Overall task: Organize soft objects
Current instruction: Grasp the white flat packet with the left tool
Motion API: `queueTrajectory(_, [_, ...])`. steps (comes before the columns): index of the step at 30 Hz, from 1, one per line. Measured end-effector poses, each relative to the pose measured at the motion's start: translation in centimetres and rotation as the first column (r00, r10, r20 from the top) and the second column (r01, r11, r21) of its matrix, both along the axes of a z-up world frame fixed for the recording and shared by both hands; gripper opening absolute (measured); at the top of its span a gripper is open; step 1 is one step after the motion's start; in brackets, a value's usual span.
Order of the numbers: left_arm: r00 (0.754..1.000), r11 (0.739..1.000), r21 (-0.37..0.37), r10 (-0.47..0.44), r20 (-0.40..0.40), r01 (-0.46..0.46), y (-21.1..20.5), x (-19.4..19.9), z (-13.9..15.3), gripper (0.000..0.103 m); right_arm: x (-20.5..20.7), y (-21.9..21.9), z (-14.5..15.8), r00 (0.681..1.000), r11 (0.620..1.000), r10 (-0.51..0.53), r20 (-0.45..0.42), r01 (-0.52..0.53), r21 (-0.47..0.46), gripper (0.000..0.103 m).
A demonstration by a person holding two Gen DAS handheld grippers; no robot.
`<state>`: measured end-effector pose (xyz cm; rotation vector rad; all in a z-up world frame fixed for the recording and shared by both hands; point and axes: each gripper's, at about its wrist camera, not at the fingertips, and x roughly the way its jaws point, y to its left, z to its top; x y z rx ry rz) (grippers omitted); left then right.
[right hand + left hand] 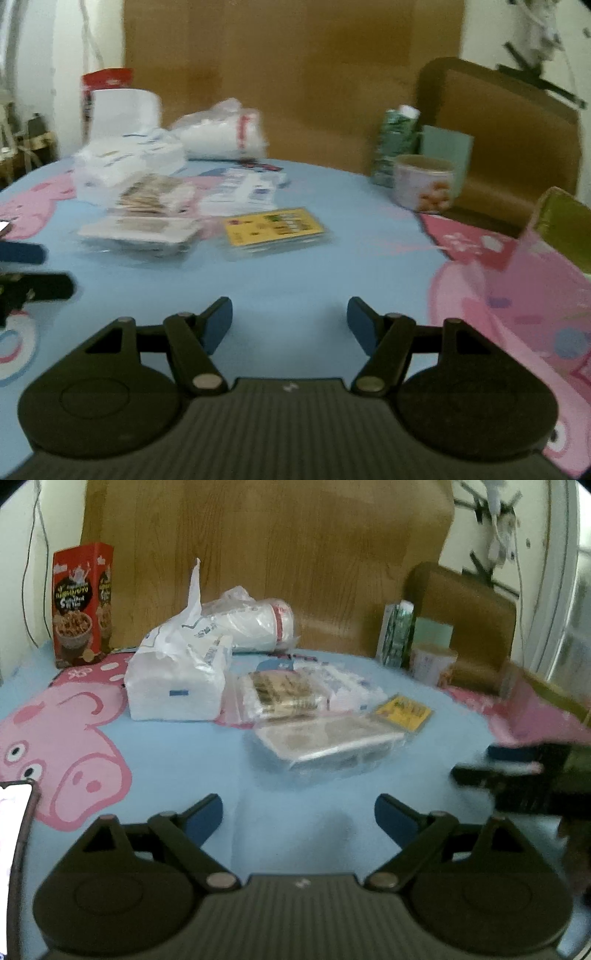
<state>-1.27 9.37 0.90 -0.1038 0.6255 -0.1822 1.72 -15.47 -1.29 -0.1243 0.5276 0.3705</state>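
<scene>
A white tissue pack (173,686) in torn plastic lies on the blue table cover (184,760). Behind it lies a clear bag of white rolls (255,624). Flat clear packets (325,738) and a yellow packet (402,712) lie mid-table; they show too in the right wrist view, the packets (140,225) and the yellow packet (273,227). My left gripper (298,812) is open and empty, short of the packets. My right gripper (290,317) is open and empty over bare cover; it shows blurred at the right of the left wrist view (517,775).
A red cereal box (81,602) stands at the back left. A green carton (395,635) and a paper cup (432,662) stand at the back right against a wooden board (295,554). A pink box (546,251) stands at the right. A phone (14,830) lies at the left edge.
</scene>
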Motion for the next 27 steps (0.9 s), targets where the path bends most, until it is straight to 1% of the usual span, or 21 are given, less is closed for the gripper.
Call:
queueTrajectory(2, [1.0,0.999,-0.047,0.0,0.003,0.0,0.4,0.6,0.6,0.093,0.0,0.7,0.1,0.999,0.999,0.045,0.01,-0.045,-0.017,0.071])
queueTrajectory(4, [1.0,0.997,-0.076,0.0,0.007,0.0,0.6,1.5,1.3,0.097,0.1,1.5,0.3,0.996,0.996,0.083,0.017,-0.082,-0.031,0.072])
queueTrajectory(5, [1.0,0.997,-0.078,0.002,0.012,-0.001,0.4,1.7,1.6,0.098,0.3,1.9,0.4,0.994,0.994,0.103,0.019,-0.102,-0.03,0.073])
queueTrajectory(7, [1.0,0.997,-0.073,0.005,0.028,-0.003,0.1,2.5,2.3,0.103,0.8,2.6,0.9,0.99,0.99,0.143,0.018,-0.143,-0.01,0.081])
queueTrajectory(9, [1.0,0.997,-0.077,0.013,0.02,-0.011,0.0,3.5,2.7,0.102,1.5,3.4,1.4,0.979,0.979,0.203,0.004,-0.203,0.019,0.082])
queueTrajectory(10, [1.0,0.996,-0.091,0.016,0.005,-0.016,0.1,4.1,2.7,0.102,1.7,3.9,1.6,0.972,0.972,0.233,-0.005,-0.233,0.032,0.082])
queueTrajectory(11, [1.0,0.994,-0.109,0.019,-0.016,-0.021,0.2,4.7,2.6,0.099,2.0,4.4,1.7,0.966,0.965,0.259,-0.009,-0.258,0.043,0.082])
queueTrajectory(12, [0.999,0.992,-0.127,0.02,-0.046,-0.026,0.4,5.3,2.3,0.089,2.1,5.0,1.8,0.959,0.959,0.282,-0.014,-0.281,0.047,0.082])
queueTrajectory(13, [0.996,0.988,-0.15,0.011,-0.09,-0.025,0.6,6.1,1.8,0.073,2.3,5.6,1.8,0.953,0.953,0.301,-0.019,-0.3,0.046,0.08])
queueTrajectory(14, [0.99,0.983,-0.183,0.002,-0.142,-0.028,0.9,6.9,1.1,0.067,2.5,6.3,1.6,0.948,0.948,0.318,-0.028,-0.317,0.04,0.079])
queueTrajectory(15, [0.99,0.978,-0.204,0.002,-0.14,-0.031,1.1,7.0,0.7,0.063,2.6,6.9,1.4,0.944,0.945,0.327,-0.034,-0.326,0.033,0.073])
queueTrajectory(16, [0.99,0.979,-0.201,0.009,-0.137,-0.036,1.0,7.0,0.6,0.06,2.6,7.3,1.2,0.942,0.942,0.334,-0.036,-0.333,0.027,0.071])
queueTrajectory(18, [0.99,0.981,-0.189,0.013,-0.138,-0.039,0.7,6.6,0.7,0.058,2.2,7.6,1.1,0.95,0.95,0.312,-0.013,-0.312,0.005,0.066])
queueTrajectory(21, [0.991,0.975,-0.22,-0.026,-0.134,-0.004,0.0,5.7,1.2,0.057,0.2,6.5,1.4,0.957,0.957,0.288,0.041,-0.288,-0.025,0.062])
queueTrajectory(24, [0.99,0.974,-0.218,-0.091,-0.104,0.066,-2.6,4.9,2.1,0.057,-2.3,4.4,1.6,0.964,0.971,0.236,0.122,-0.23,-0.057,0.062])
queueTrajectory(27, [0.982,0.968,-0.187,-0.182,-0.056,0.169,-7.0,4.9,3.6,0.057,-4.1,1.0,1.9,0.974,0.993,0.118,0.194,-0.111,-0.049,0.062])
